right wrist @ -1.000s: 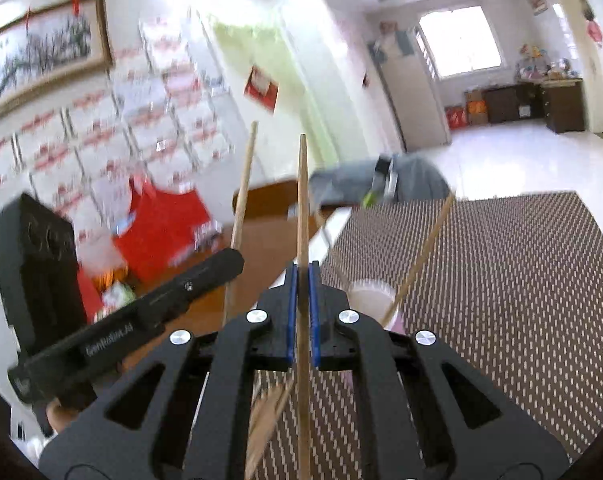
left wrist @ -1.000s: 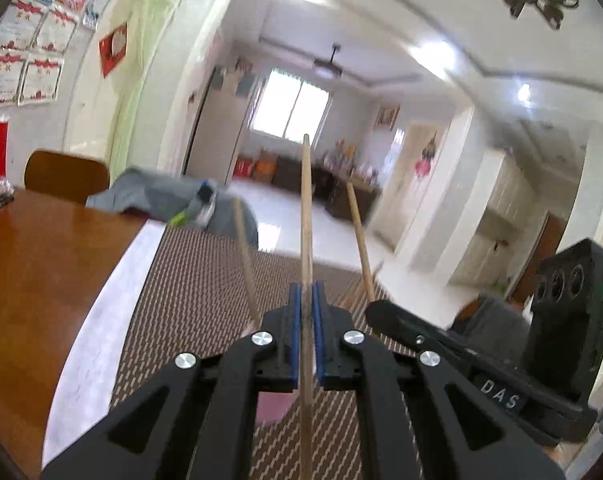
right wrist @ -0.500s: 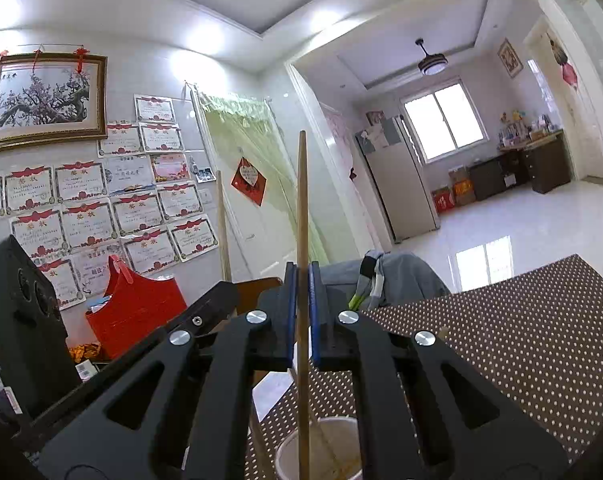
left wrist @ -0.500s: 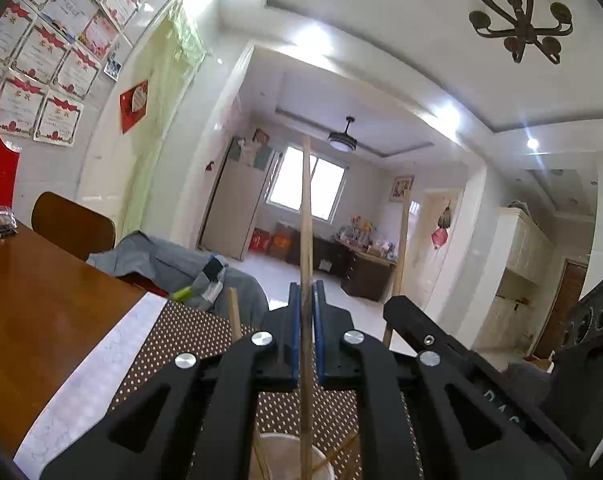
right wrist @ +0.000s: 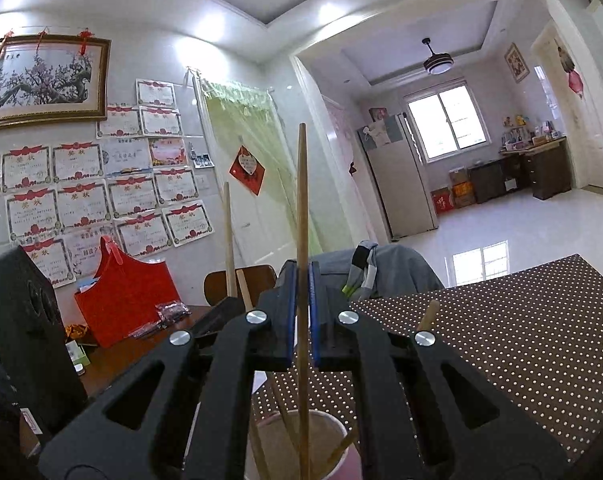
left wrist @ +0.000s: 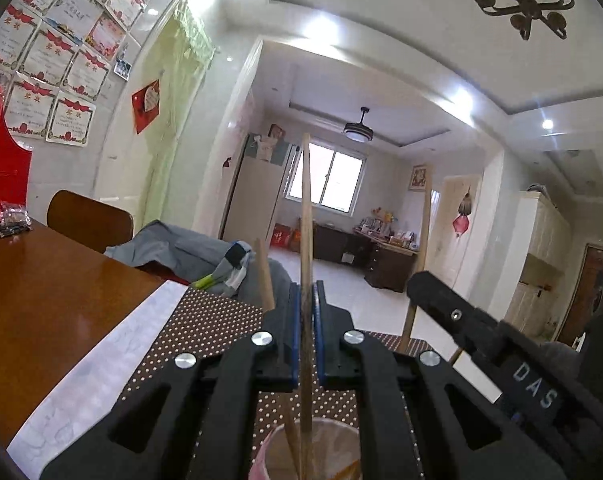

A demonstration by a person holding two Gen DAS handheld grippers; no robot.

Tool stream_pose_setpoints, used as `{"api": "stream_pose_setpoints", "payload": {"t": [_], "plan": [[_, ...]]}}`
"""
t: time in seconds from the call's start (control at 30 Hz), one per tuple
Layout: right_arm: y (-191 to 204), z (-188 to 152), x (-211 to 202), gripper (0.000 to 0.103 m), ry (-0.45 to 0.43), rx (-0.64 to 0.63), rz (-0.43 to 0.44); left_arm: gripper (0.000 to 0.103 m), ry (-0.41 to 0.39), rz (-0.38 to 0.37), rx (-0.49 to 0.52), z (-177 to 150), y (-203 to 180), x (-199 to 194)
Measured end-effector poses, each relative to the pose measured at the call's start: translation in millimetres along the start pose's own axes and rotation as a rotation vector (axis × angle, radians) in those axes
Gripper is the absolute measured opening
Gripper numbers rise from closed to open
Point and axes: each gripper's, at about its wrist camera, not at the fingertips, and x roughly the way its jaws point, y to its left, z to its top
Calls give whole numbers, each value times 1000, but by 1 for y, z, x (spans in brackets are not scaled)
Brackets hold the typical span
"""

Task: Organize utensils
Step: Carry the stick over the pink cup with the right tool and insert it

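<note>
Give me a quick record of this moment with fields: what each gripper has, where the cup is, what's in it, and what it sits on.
left gripper: shut on a wooden chopstick, held upright, lower end inside the cup
right gripper: shut on another wooden chopstick, upright, lower end inside the cup
cup: pale paper cup directly below both grippers
cup contents: several other loose chopsticks leaning at angles
surface: brown dotted mat on a wooden table
status: both sticks lowered into the cup, not yet released

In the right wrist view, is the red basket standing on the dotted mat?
No, the red basket stands on the bare wooden table, left of the dotted mat.
</note>
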Motion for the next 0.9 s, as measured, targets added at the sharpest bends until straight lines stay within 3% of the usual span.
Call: {"api": "stream_pose_setpoints", "payload": {"t": [0.27, 0.37, 0.47, 0.7, 0.9], "plan": [[4, -5, -13, 6, 26, -19, -6, 8, 66, 2, -1, -6, 4, -8], [6, -7, -17, 6, 39, -27, -8, 25, 75, 15, 1, -7, 5, -14], [6, -9, -23, 6, 46, -30, -15, 27, 86, 20, 12, -6, 5, -19], [8, -9, -32, 6, 54, -34, -23, 48, 96, 66, 28, -1, 8, -36], [14, -10, -40, 6, 49, -44, -16, 52, 78, 122, 83, 3, 5, -49]]}}
